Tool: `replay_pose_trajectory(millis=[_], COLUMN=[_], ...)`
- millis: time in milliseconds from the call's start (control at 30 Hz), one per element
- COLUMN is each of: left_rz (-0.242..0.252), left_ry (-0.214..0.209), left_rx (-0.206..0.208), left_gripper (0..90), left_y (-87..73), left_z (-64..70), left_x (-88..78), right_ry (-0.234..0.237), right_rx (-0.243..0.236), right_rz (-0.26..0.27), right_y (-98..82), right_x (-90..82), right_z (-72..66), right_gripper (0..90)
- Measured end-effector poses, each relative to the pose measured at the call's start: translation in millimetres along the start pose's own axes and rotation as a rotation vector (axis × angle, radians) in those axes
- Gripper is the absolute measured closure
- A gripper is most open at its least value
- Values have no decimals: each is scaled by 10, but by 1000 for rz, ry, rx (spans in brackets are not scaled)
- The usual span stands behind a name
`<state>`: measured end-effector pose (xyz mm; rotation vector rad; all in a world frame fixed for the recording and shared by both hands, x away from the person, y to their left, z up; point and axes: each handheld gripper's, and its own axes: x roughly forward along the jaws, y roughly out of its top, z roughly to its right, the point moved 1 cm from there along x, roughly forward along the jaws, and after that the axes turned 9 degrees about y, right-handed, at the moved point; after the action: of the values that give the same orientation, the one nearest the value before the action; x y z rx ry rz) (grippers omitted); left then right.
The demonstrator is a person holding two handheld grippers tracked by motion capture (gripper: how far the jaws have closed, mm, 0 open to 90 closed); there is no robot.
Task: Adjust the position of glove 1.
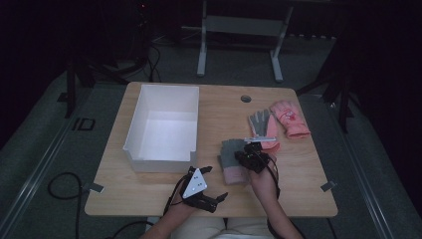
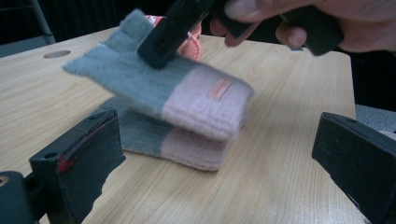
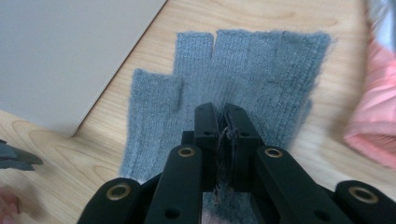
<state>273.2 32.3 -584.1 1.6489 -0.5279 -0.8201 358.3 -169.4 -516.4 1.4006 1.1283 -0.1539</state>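
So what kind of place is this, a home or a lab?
Probably a lab or recording room: a bare wooden table on grey carpet, cables trailing across the floor, and metal stand legs behind in a dark room.

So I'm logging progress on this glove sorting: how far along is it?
Early. Looks done: nothing, the white bin holds no gloves. In hand: the right gripper is shut on a grey-and-pink fingerless glove, carried above its matching glove. The left gripper waits open. Left: two more gloves lie on the table.
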Motion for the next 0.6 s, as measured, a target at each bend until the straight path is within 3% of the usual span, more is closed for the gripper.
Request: replay_pose_trajectory(millis=[233, 400, 600], left_rz=[-3, -4, -7], left_ry=[-1, 0, 1], left_rx=[0, -1, -1], left_gripper=[14, 13, 14], left_y=[1, 1, 2], left_z=[-3, -1, -3], left_x=[2, 2, 4], right_ry=[2, -36, -26], right_rx=[-5, -13, -15], right_rz=[-30, -30, -65], right_y=[-83, -80, -131], right_x=[150, 180, 298], right_z=[5, 59, 105], right_gripper=[841, 839, 814])
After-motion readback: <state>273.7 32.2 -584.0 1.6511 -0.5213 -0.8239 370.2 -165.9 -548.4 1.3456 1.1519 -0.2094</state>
